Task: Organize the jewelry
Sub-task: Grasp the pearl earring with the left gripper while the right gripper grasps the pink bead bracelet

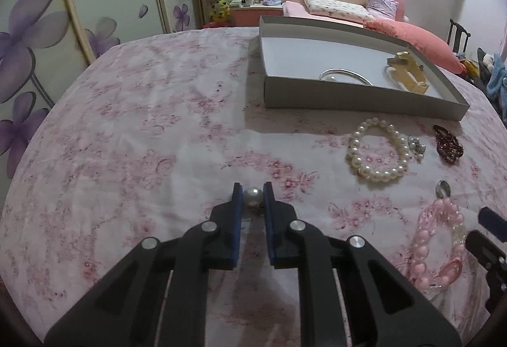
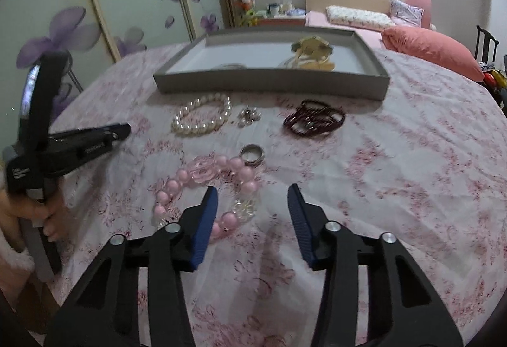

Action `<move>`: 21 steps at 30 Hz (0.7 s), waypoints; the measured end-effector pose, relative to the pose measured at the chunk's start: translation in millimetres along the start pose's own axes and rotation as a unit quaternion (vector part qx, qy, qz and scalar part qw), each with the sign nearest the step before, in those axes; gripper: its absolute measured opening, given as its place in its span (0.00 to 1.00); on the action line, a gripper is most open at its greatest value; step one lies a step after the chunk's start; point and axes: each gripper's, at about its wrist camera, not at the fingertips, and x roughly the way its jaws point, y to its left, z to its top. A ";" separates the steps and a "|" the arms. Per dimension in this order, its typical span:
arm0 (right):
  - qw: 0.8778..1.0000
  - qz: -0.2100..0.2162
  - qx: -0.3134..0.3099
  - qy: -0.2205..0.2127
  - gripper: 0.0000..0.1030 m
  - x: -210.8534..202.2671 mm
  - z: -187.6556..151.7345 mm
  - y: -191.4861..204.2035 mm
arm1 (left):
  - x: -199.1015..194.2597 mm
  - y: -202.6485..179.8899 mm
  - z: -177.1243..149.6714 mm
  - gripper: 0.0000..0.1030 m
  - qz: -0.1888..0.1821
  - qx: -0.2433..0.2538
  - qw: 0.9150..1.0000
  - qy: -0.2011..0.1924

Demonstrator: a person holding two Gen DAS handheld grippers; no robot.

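Box: grey, shallow, on the pink floral cloth. In it we count a silver bangle and a gold-and-white piece we cannot identify. We judge these as already sorted.

Pearl bracelet: on the cloth, just in front of the box. Not yet stored.

Earrings: small silver cluster, just beside the pearl bracelet. Not yet stored.

Dark red beads: on the cloth, near the box front. Not yet stored.

Ring: silver, touching the pink bracelet's far edge, as far as we can tell.

Pink bracelet: closest to the right gripper, partly hidden by its left finger.

Pearl: single large bead, pinched between the pads of the left gripper, low over the cloth and well apart from the box.

Right gripper: jaws spread wide, nothing held, over the pink bracelet.

Progress: we judge it under halfway; two pieces boxed, one in hand, five on the cloth.
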 end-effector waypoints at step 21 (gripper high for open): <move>0.994 -0.100 0.027 0.024 0.15 -1.5 -5.4 -49.1 | -1.2 -0.2 -1.7 0.14 -0.003 0.001 1.000 -0.002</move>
